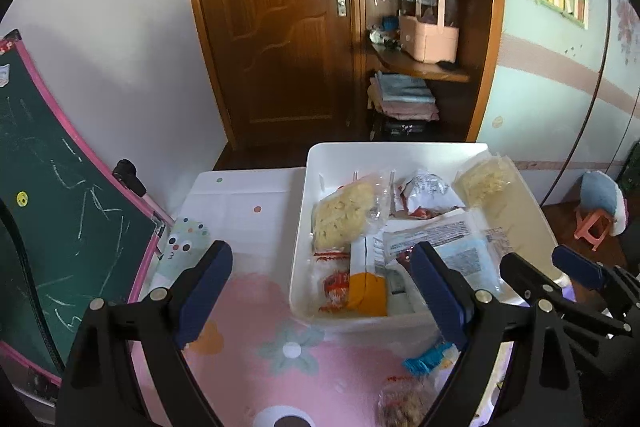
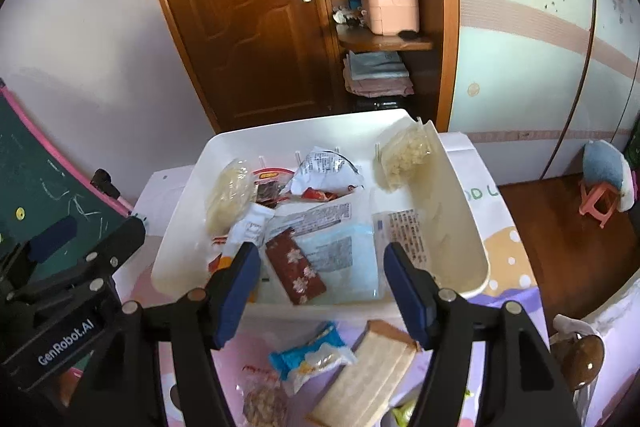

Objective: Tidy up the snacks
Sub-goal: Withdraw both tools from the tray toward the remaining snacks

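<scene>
A white bin (image 1: 298, 267) (image 2: 180, 227) on the table holds several snack packs: two clear bags of yellow snacks (image 1: 344, 215) (image 2: 404, 153), a pale blue pack (image 2: 340, 255), a dark red flowered pack (image 2: 295, 269) and an orange-and-white pack (image 1: 366, 289). On the table in front lie a blue-and-white wrapped snack (image 2: 308, 353), a sandwich-like tan pack (image 2: 372, 375) and a round brown snack pack (image 2: 264, 403) (image 1: 404, 405). My left gripper (image 1: 320, 291) is open and empty, near the bin's front left. My right gripper (image 2: 320, 287) is open and empty, over the bin's front edge; it also shows in the left wrist view (image 1: 560, 267).
A green chalkboard with a pink frame (image 1: 48, 195) leans at the table's left. A wooden door (image 1: 272, 19) and corner shelves with a pink basket (image 1: 428, 35) stand behind. A small pink stool (image 2: 600, 203) is on the floor at right. The tablecloth (image 1: 256, 339) is pink and patterned.
</scene>
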Action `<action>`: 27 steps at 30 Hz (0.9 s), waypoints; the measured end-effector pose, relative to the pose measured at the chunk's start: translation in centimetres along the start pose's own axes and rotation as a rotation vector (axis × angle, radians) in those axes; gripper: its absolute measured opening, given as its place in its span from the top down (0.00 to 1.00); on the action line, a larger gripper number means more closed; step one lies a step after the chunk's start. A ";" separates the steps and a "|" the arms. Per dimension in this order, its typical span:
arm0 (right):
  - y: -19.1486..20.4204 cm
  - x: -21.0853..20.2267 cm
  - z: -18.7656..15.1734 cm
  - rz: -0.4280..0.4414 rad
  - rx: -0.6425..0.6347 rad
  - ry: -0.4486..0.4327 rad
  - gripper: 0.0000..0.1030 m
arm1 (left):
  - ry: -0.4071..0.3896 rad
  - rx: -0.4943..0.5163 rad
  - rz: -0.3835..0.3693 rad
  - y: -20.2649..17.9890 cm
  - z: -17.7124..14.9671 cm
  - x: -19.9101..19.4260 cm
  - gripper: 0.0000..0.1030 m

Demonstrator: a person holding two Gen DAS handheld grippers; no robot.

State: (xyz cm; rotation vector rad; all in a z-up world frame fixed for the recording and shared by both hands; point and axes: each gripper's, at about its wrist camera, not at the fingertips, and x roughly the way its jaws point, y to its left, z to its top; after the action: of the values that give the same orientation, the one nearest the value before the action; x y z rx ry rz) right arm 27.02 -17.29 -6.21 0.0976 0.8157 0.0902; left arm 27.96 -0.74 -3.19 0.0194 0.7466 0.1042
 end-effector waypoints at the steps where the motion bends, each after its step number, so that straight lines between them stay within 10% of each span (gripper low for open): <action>1: 0.1 -0.9 -0.2 -0.001 -0.002 -0.015 0.36 | -0.007 -0.004 -0.003 0.2 -0.2 -0.8 0.12; 27: -0.5 -20.4 -7.8 -0.110 -0.037 -0.279 0.27 | -0.139 -0.077 -0.128 3.2 -7.8 -18.9 0.04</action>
State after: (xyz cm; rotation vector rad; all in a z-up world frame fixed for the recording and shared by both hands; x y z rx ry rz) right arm 7.44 -19.81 3.11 0.0290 0.5391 -0.0125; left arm 8.56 0.34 4.03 -0.0936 0.6026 0.0095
